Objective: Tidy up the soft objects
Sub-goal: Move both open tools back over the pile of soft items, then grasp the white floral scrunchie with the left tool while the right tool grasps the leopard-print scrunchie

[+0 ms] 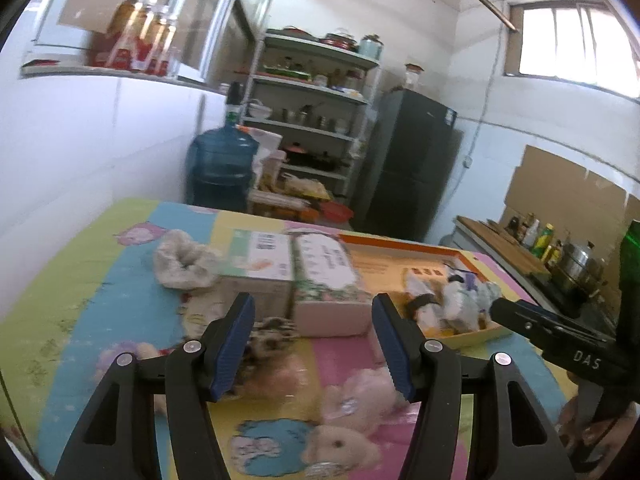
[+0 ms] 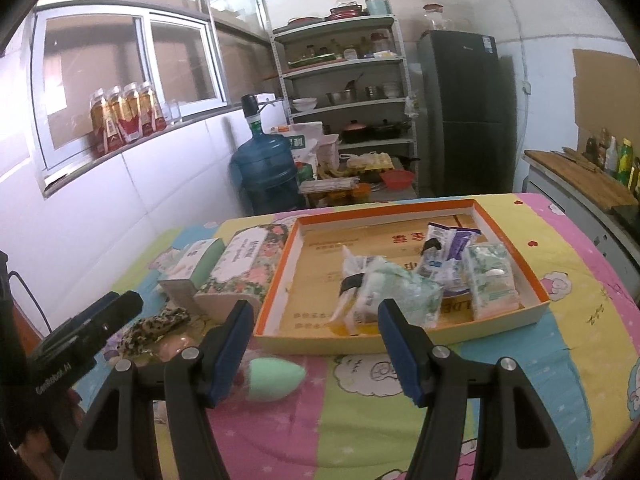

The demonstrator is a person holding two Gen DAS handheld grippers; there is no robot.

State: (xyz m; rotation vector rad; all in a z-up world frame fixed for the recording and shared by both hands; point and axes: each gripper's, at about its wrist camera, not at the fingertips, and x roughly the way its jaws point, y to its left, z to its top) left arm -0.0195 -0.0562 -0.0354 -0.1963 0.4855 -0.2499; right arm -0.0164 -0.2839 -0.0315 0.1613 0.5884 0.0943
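Observation:
My left gripper (image 1: 313,300) is open and holds nothing; it hovers over the patterned tablecloth in front of a floral box (image 1: 326,280) and a green tissue box (image 1: 260,268). A leopard-print scrunchie (image 1: 272,336) lies just by its left finger, and a fluffy white scrunchie (image 1: 182,264) sits further left. My right gripper (image 2: 315,308) is also open and holds nothing, above the front rim of the orange-edged tray (image 2: 400,338). Several soft plastic packets (image 2: 400,292) lie in that tray. A mint green egg-shaped sponge (image 2: 272,376) rests on the cloth beside the right gripper's left finger.
Behind the table are a blue water jug (image 2: 266,172), a metal shelf rack (image 2: 348,92) and a dark fridge (image 2: 464,112). A counter with bottles (image 2: 616,160) runs along the right. A white wall with a window ledge borders the left.

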